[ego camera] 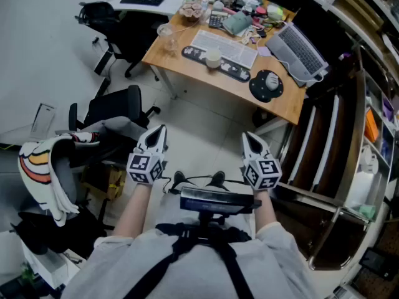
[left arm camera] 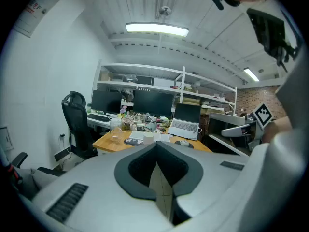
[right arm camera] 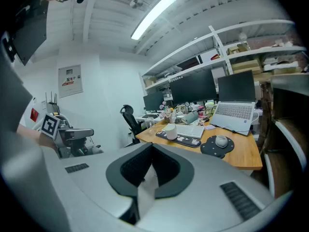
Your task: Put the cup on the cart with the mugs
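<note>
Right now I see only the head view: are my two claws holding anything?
Observer: No. Their own views show the left claw and the right claw each shut, with nothing between the jaws.
Operator: What stands behind the light wooden desk? My view cuts off there.
Observer: Dark flat monitors line its far side, under white wall shelves.
</note>
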Available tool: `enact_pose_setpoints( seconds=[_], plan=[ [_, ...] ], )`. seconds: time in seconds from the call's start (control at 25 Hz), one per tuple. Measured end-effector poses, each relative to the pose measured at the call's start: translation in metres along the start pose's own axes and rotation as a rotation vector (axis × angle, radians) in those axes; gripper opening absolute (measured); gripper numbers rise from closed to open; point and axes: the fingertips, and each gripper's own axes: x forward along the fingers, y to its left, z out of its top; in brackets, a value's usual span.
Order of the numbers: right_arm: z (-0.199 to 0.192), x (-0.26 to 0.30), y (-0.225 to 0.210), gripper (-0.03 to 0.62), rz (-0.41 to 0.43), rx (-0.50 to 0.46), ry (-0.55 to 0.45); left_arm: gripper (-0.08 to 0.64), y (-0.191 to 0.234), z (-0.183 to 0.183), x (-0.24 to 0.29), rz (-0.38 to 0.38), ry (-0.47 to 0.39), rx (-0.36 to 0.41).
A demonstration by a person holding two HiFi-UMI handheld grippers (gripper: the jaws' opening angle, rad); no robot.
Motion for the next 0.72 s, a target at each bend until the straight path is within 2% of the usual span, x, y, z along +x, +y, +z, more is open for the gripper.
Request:
enact_pose_setpoints(
  seconds=[0.24,0.4,0.72],
  plan=[
    [0.012,-0.006,-0.023,-0.005,0.045,-0.032,0.012,0.003,-0.029,0.009,0.028,0.01,-0.002,-0.001],
    [0.019,-0.001,-0.041,-0.003,0.039,-0.031,0.01,0.003,-0.042,0.02,0.053,-0.014,-0.002,0.021],
    [0.028,0.037,-0.065,-0.005,0.01,-0.013,0.028,0.003,-0.03,0.033,0.127,-0.072,0.025,0.045]
  ],
)
